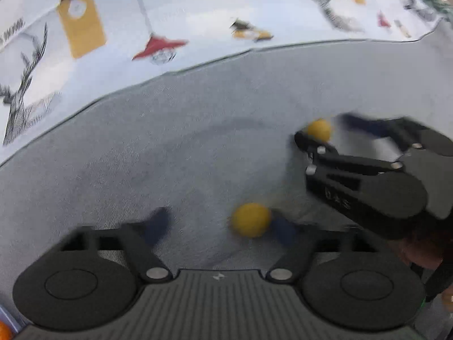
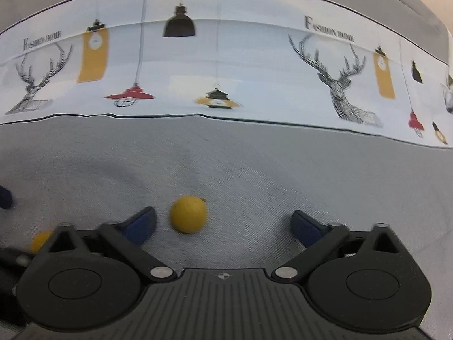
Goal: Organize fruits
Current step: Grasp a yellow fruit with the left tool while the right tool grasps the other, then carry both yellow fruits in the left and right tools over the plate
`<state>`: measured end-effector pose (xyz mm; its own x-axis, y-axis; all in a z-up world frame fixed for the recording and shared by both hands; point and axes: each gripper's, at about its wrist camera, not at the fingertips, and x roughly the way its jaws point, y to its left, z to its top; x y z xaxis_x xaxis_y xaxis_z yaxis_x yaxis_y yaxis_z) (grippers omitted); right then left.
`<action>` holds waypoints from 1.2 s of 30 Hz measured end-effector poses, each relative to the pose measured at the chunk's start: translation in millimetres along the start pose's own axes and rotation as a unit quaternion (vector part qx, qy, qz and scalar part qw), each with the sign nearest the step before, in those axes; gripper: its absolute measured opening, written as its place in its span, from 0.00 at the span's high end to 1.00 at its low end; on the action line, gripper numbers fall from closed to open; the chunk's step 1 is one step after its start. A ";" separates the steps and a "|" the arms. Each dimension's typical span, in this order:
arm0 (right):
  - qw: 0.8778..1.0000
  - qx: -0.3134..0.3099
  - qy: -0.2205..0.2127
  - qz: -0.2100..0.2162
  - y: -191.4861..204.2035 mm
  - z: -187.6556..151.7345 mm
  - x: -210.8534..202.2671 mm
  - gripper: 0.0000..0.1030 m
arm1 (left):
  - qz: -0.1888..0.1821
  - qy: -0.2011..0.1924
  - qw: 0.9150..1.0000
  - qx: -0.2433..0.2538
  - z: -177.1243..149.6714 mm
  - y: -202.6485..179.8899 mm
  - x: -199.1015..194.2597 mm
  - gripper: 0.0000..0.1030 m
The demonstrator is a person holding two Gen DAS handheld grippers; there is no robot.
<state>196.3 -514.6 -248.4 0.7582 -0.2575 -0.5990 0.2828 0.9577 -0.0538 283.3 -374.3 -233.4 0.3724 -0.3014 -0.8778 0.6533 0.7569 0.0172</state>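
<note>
A home setting: ahead of the claw [image 2: 222,225], a grey woven cloth-covered worktop [image 2: 254,164] edged by a pale printed band [image 2: 226,65] of deer heads, hanging lamps and "Fashion Home" lettering.

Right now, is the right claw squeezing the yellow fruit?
No, the right claw is wide open, and the yellow fruit sits loose on the grey cloth between its fingers.

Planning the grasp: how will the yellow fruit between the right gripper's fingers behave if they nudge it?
The yellow fruit looks round, so it will probably roll on the flat grey cloth. It sits nearer the left finger, so uneven contact may push it sideways. Its skin looks smooth, perhaps slippery.
</note>
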 end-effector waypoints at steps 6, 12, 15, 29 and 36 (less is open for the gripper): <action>0.999 0.013 -0.015 -0.025 -4.4 -1.4 -7.1 0.73 | 0.012 -0.030 0.999 0.017 -7.3 -8.6 -14.3 0.71; 0.997 0.062 -0.038 -0.040 -22.1 -4.9 -15.5 0.73 | 0.026 -0.047 0.998 0.012 -12.8 -14.5 -45.2 0.71; 0.995 0.059 -0.051 -0.053 -19.4 -1.4 -28.7 0.73 | 0.038 -0.061 0.997 0.003 -17.1 -11.3 -67.0 0.71; 0.995 0.020 -0.089 0.040 84.5 -1.1 -182.5 0.73 | 0.084 -0.096 0.989 -0.072 -93.5 42.7 -203.4 0.71; 0.989 -0.019 -0.064 0.129 152.9 -14.1 -267.3 0.73 | 0.113 -0.102 0.983 -0.103 -157.3 73.3 -281.9 0.71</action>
<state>28.6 -297.5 -107.8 0.8714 -0.0159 -0.4904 0.0498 0.9972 0.0561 122.5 -142.7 -60.0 0.6315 -0.2056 -0.7477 0.3984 0.9132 0.0854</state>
